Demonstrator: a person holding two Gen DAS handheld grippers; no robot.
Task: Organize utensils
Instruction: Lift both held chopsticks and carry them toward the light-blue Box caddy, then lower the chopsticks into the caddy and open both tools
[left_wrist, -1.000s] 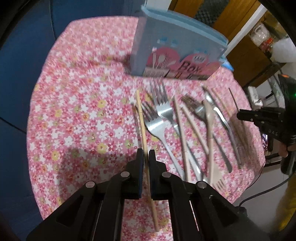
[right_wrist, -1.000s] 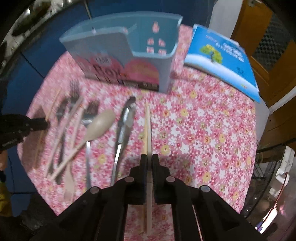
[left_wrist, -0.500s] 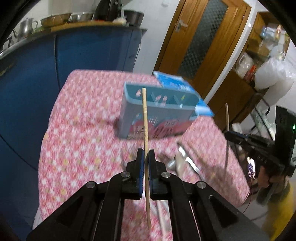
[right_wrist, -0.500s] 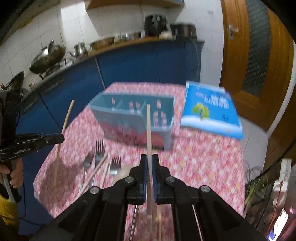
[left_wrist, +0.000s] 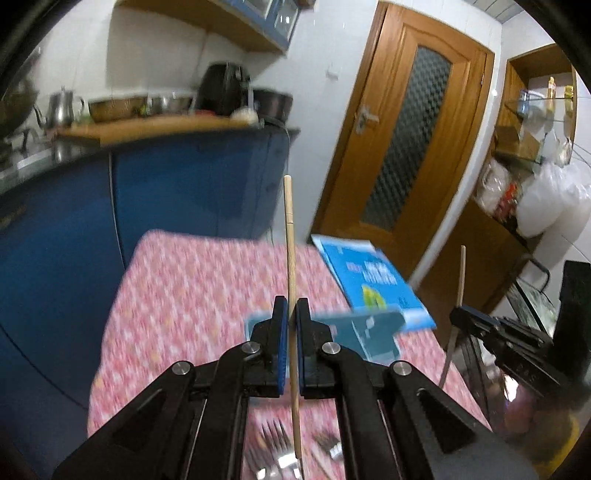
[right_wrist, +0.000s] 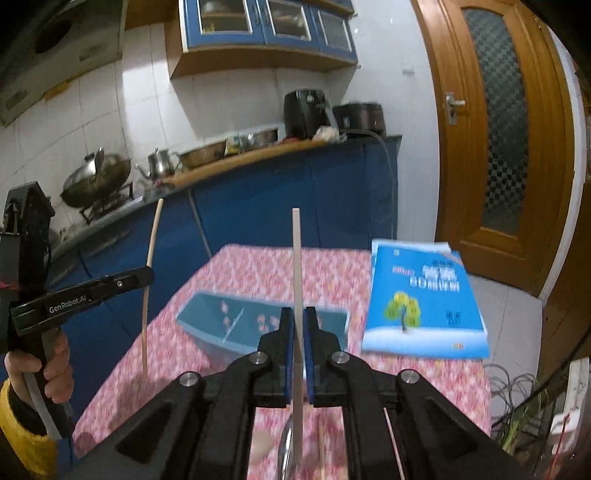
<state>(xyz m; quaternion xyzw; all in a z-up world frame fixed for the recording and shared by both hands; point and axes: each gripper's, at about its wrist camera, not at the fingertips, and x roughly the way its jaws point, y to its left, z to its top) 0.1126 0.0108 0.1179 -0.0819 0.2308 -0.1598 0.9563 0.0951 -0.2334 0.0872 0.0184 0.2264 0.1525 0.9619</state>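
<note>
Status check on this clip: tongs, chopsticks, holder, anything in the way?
Left tongs shut on wooden chopstick, upright. Right tongs shut on pale chopstick, upright. Blue holder below on the table, open-topped. Nothing blocking; blue book lies beside.

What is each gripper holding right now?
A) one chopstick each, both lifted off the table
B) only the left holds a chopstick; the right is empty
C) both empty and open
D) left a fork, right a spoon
A: the left gripper is shut on a chopstick standing upright above the floral tablecloth, and the right gripper is shut on a paler chopstick raised over the blue utensil box.
</note>
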